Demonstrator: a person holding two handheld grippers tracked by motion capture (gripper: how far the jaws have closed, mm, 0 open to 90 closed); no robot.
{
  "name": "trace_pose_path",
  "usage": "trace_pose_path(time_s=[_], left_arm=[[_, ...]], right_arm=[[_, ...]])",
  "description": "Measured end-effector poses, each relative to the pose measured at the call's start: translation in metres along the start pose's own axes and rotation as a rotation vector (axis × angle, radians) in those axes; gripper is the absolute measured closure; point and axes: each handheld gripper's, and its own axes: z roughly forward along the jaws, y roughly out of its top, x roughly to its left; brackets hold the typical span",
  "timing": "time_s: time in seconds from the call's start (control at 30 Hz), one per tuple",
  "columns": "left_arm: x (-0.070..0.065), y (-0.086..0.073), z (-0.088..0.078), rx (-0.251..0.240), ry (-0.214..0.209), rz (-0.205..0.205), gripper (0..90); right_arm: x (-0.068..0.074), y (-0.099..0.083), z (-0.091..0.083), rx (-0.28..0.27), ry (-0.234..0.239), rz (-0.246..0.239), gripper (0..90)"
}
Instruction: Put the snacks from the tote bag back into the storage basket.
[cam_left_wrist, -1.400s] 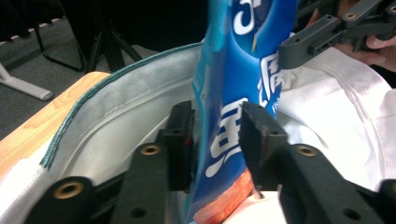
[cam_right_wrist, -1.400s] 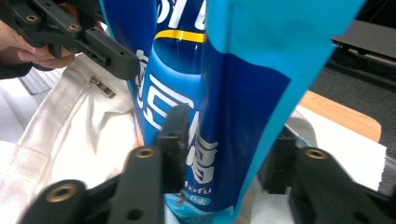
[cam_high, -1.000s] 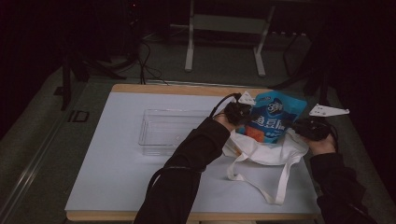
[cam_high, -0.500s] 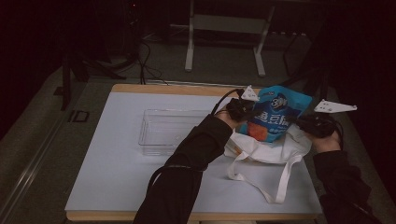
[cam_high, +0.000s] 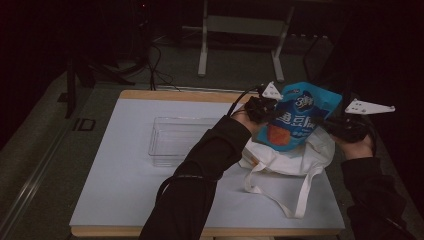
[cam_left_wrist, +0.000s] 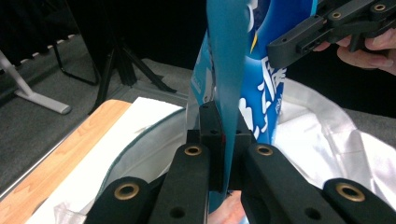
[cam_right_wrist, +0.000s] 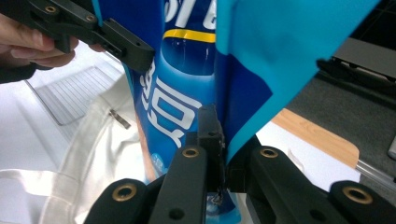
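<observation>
A blue snack bag (cam_high: 295, 120) with white lettering hangs upright over a white cloth tote bag (cam_high: 285, 160) at the table's right side. My left gripper (cam_high: 265, 107) is shut on the bag's left edge, and my right gripper (cam_high: 335, 125) is shut on its right edge. In the left gripper view the jaws (cam_left_wrist: 225, 140) pinch the thin edge of the blue bag (cam_left_wrist: 229, 60), with the tote (cam_left_wrist: 322, 135) below. In the right gripper view the jaws (cam_right_wrist: 223, 144) clamp a fold of the blue bag (cam_right_wrist: 187, 70) above the tote (cam_right_wrist: 93, 140).
A clear plastic tray (cam_high: 175, 137) sits on the white table (cam_high: 125, 200) left of the tote, also seen as the tray (cam_right_wrist: 70, 93) beyond the bag. The tote's straps (cam_high: 300, 200) trail toward the front edge. A metal stand (cam_high: 240, 30) is behind the table.
Both grippers have risen and carried the blue bag higher above the tote; more of the bag now shows above the cloth.
</observation>
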Motion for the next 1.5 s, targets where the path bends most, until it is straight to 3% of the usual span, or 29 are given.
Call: trace_pose_path(time_s=[0.37, 0.67, 0.93, 1.5], left_arm=[[-0.003, 0.023, -0.030, -0.022, 0.023, 0.002, 90.0], [-0.001, 0.027, -0.065, -0.029, 0.073, -0.004, 90.0], [0.006, 0.017, -0.102, -0.020, 0.113, -0.019, 90.0], [0.025, -0.017, -0.176, 0.000, 0.215, -0.072, 90.0]], right_arm=[[0.011, 0.032, -0.012, -0.024, 0.004, -0.040, 88.3], [0.029, 0.058, -0.005, -0.041, 0.029, -0.068, 88.4], [0.050, 0.080, 0.016, -0.038, 0.068, -0.103, 88.4], [0.097, 0.116, 0.079, -0.037, 0.161, -0.148, 88.5]])
